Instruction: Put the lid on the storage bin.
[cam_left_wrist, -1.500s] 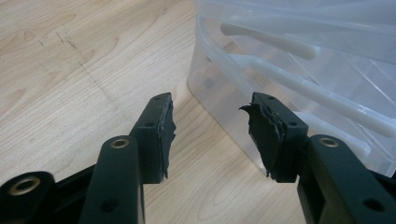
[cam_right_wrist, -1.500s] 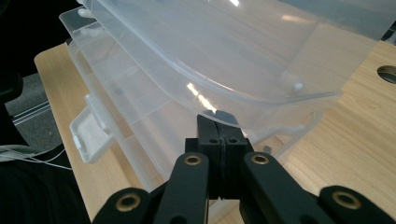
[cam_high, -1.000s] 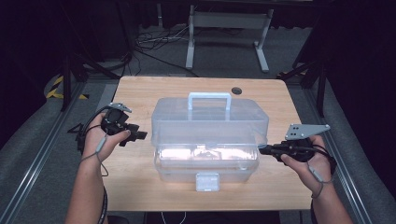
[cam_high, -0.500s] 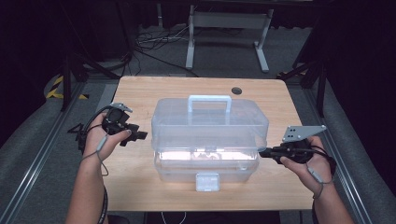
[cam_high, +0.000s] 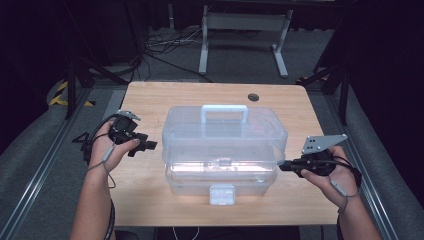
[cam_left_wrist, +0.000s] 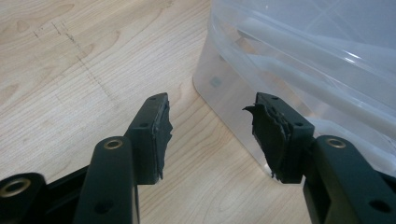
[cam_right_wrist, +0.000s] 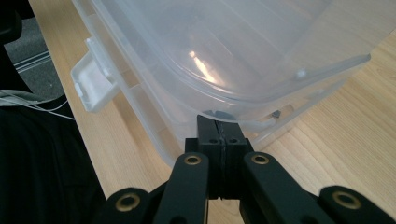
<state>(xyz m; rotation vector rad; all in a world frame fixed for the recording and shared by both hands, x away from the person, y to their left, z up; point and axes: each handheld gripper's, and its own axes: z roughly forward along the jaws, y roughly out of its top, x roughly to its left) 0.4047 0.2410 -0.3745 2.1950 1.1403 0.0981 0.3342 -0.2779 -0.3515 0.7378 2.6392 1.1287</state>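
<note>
A clear plastic toolbox (cam_high: 225, 135) with a pale handle (cam_high: 224, 107) stands in the middle of the wooden table (cam_high: 150, 100). Its white front latch (cam_high: 222, 194) hangs unfastened, and the lid sits slightly raised over the base. My right gripper (cam_high: 282, 165) is shut, its tips tucked under the lid's rim at the box's right end (cam_right_wrist: 218, 123). My left gripper (cam_high: 150, 145) hovers just left of the box. Its jaws have just been opening and nothing is between them (cam_left_wrist: 210, 126); the box's corner (cam_left_wrist: 303, 56) lies just beyond the right jaw.
A small dark round hole (cam_high: 253, 97) sits near the table's far right edge. Bare wood lies left and right of the box. Beyond the table are metal stand legs (cam_high: 240, 40) and floor cables (cam_high: 165, 42). The latch (cam_right_wrist: 91, 84) juts toward the table's front edge.
Both hands have stayed where they were. The left gripper's jaws look slightly wider apart. The box has not shifted on the table.
</note>
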